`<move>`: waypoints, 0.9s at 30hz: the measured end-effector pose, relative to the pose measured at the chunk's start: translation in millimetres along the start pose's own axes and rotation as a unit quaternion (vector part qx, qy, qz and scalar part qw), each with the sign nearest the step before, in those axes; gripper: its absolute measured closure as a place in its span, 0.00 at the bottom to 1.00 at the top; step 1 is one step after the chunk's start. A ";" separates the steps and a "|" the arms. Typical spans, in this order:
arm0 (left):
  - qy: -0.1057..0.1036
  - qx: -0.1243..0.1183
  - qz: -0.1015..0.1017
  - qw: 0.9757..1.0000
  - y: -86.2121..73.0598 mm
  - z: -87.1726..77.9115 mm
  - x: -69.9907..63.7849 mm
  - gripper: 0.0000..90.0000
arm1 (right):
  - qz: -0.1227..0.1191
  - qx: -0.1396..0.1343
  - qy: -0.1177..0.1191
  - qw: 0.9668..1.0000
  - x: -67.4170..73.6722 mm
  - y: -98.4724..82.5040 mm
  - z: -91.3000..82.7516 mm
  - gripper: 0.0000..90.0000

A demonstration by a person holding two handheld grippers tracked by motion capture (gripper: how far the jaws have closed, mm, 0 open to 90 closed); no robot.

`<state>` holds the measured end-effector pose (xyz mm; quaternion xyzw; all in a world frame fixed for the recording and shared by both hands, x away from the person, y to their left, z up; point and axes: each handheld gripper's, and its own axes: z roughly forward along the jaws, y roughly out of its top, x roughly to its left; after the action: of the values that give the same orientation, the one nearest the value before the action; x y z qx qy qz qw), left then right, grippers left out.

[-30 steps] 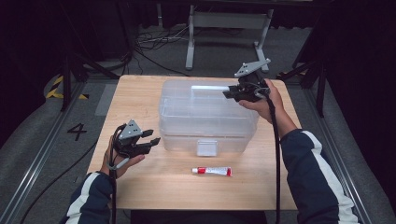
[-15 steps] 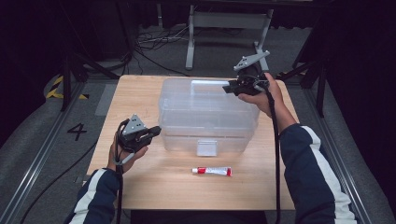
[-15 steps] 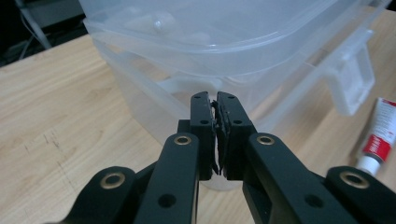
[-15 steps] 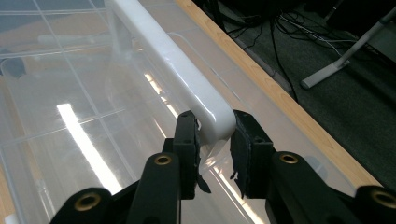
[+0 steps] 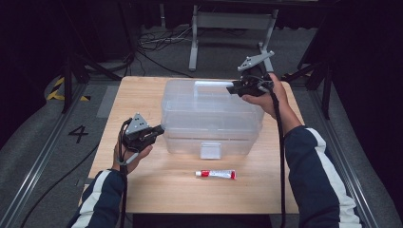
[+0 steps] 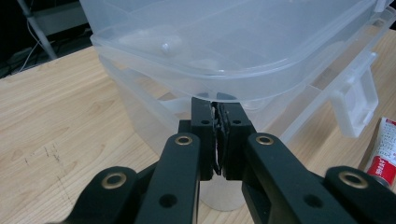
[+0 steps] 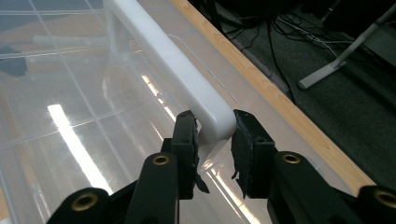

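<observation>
left hand-held gripper (image 6: 218, 135) clamped shut beside box (image 5: 209, 118) – right hand-held gripper (image 7: 212, 140) parting, straddles handle (image 7: 187, 74), small gap

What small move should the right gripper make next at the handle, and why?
Probably draw the right gripper back off the white handle: its jaws have just been opening, with the handle between them and a gap beside one pad.

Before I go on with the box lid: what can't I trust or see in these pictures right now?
- Contents of the clear box: high view, hazy walls and glare hide them.
- Print on the red-and-white tube: too small in the high view; cut off by the left gripper view's edge.
- Right tool on the white handle: contact unclear; near pad seems apart.
- Left tool: shut; its tips hide the lid edge.
</observation>
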<state>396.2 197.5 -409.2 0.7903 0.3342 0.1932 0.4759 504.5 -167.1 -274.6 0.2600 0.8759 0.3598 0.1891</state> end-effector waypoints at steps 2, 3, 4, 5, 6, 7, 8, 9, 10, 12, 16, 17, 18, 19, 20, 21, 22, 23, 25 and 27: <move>0.001 0.001 0.000 1.000 -0.1 -0.3 0.4 0.97 | -0.004 -0.001 -0.016 1.000 2.2 -1.1 -2.7 0.73; 0.000 0.001 0.001 1.000 -0.3 -0.2 0.8 0.97 | -0.009 -0.003 -0.023 1.000 2.8 -2.4 -6.1 0.68; 0.002 0.001 0.004 1.000 -0.5 -0.2 0.9 0.97 | -0.009 -0.007 -0.026 1.000 2.5 -3.8 -8.5 0.67; 0.001 0.002 0.004 1.000 -0.6 -0.1 0.9 0.97 | -0.007 -0.016 -0.031 0.999 2.0 -7.0 -13.6 0.66; 0.001 0.003 0.004 1.000 -0.7 0.0 0.8 0.97 | -0.009 -0.021 -0.033 0.999 1.8 -9.3 -16.7 0.66; 0.001 0.002 0.004 1.000 -0.7 -0.3 0.7 0.97 | -0.009 -0.030 -0.032 0.999 2.1 -13.9 -22.3 0.64; 0.001 0.002 0.004 1.000 -0.6 -0.3 0.5 0.97 | -0.008 -0.036 -0.032 0.999 1.9 -18.0 -26.9 0.63; 0.001 0.002 0.005 1.000 -0.5 -0.2 0.5 0.97 | -0.009 -0.042 -0.034 0.999 1.5 -22.1 -31.4 0.61; 0.001 0.002 0.004 1.000 -0.4 -0.3 0.3 0.97 | -0.013 -0.047 -0.038 0.998 1.2 -25.1 -34.5 0.60; 0.002 0.002 0.005 1.000 0.1 -0.4 0.0 0.97 | -0.017 -0.057 -0.052 0.997 -0.6 -35.9 -45.9 0.60; 0.002 0.003 0.009 1.000 0.4 -0.1 0.7 0.97 | -0.016 -0.075 -0.063 0.995 -4.6 -52.9 -59.5 0.59; 0.002 0.003 0.009 1.000 0.7 -0.1 0.7 0.97 | -0.012 -0.080 -0.072 0.994 -6.7 -61.8 -64.7 0.58; 0.002 0.003 0.010 1.000 1.0 -0.2 0.7 0.97 | -0.012 -0.080 -0.072 0.994 -6.7 -61.8 -64.7 0.58; 0.002 0.002 0.008 1.000 1.4 -0.5 0.9 0.97 | -0.009 -0.087 -0.075 0.993 -9.2 -73.0 -69.9 0.58; 0.002 0.002 0.008 1.000 1.4 -0.5 0.9 0.97 | -0.009 -0.087 -0.075 0.993 -9.2 -73.0 -69.9 0.58; 0.001 0.002 0.008 1.000 1.5 -0.3 0.8 0.97 | -0.004 -0.090 -0.077 0.993 -11.4 -84.8 -73.7 0.57; 0.001 0.002 0.008 1.000 1.7 0.1 0.7 0.97 | -0.004 -0.090 -0.077 0.993 -11.4 -84.8 -73.7 0.57; 0.001 0.002 0.007 1.000 1.8 0.5 0.7 0.97 | -0.001 -0.091 -0.080 0.993 -12.8 -91.9 -75.5 0.57; 0.002 -0.001 0.008 1.000 2.2 1.1 1.1 0.97 | 0.005 -0.097 -0.080 0.992 -14.9 -104.1 -78.2 0.56; 0.004 0.000 0.011 1.000 2.8 1.3 1.2 0.97 | 0.010 -0.101 -0.079 0.992 -16.0 -114.0 -79.1 0.56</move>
<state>398.8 196.6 -407.3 0.7931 0.3276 0.2013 0.4723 439.8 -287.7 -302.3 0.2762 0.8145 0.4270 0.2793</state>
